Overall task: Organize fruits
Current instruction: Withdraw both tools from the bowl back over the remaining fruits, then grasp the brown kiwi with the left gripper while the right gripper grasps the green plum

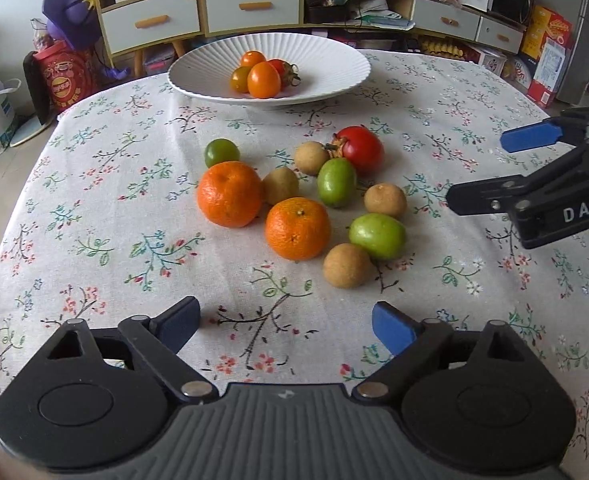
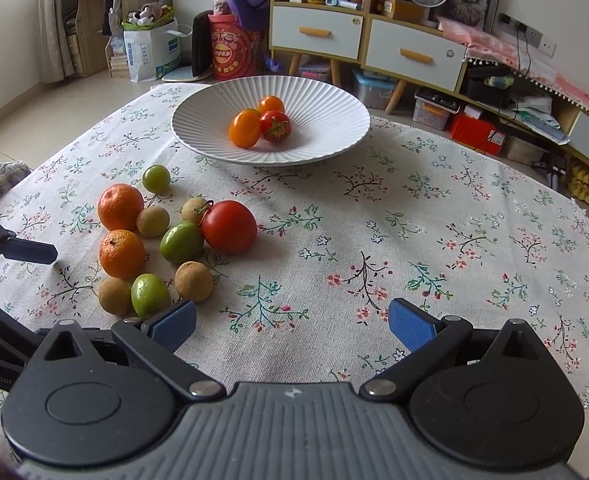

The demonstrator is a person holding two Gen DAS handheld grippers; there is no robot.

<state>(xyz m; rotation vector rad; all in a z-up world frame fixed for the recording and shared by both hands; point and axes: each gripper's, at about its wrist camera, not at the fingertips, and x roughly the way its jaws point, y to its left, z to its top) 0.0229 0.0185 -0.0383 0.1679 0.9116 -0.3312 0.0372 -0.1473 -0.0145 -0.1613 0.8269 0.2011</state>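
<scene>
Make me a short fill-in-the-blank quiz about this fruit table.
1. The white plate holds small ____.
2. Two ____ lie loose on the floral tablecloth.
3. The big red tomato sits ____ the plate.
4. Both the left claw and right claw are ____.

Missing: tomatoes; oranges; outside; open

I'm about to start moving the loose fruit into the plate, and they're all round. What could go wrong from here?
1. The loose fruits lie bunched and touching: gripping the near orange may nudge the longan or green fruit and set them rolling.
2. The white plate is shallow and already holds small tomatoes; a dropped fruit could knock them out.
3. Both open grippers, left and right, sit close by the pile and might collide.
</scene>
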